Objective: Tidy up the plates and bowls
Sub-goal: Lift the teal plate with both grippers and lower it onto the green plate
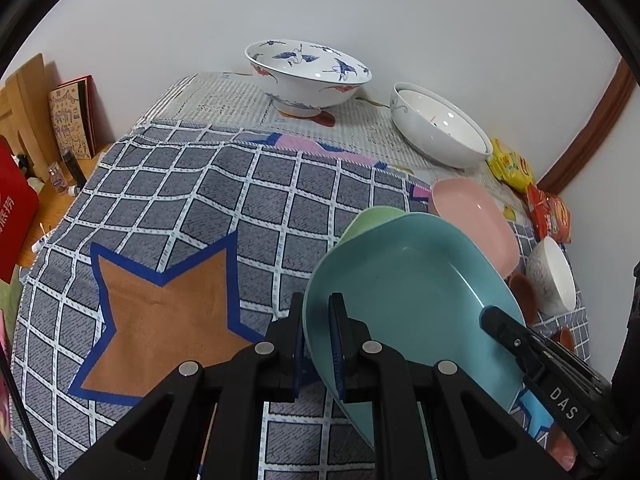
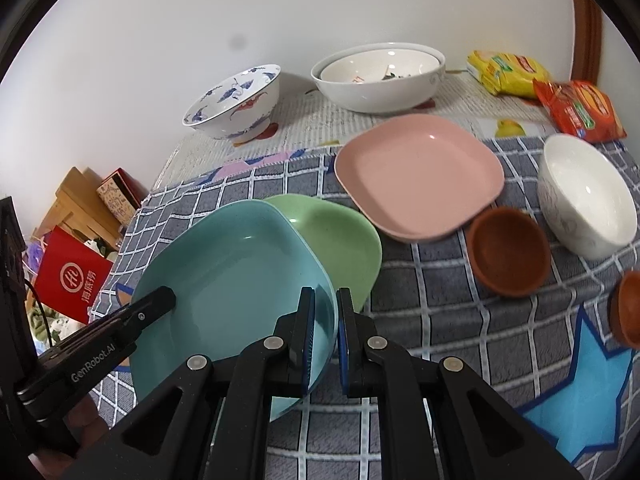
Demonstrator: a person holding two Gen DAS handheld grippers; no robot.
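Both our grippers hold the teal plate [image 2: 236, 280] by opposite rims, low in each frame: left gripper [image 1: 316, 344] and right gripper [image 2: 325, 336], jaws closed on it. It tilts over the green plate [image 2: 340, 240]. We see the pink plate [image 2: 418, 178] at upper right, then 2 brown cups [image 2: 506, 256] on the checked cloth [image 1: 160, 200].

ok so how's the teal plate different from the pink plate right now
The teal plate is tilted, with both the left gripper and the right gripper clamped on opposite rims; the pink plate lies flat and untouched. The teal plate overlaps the green plate; the pink plate sits beside it, with nothing stacked on it. They share a rounded-square shape with a shallow raised rim.
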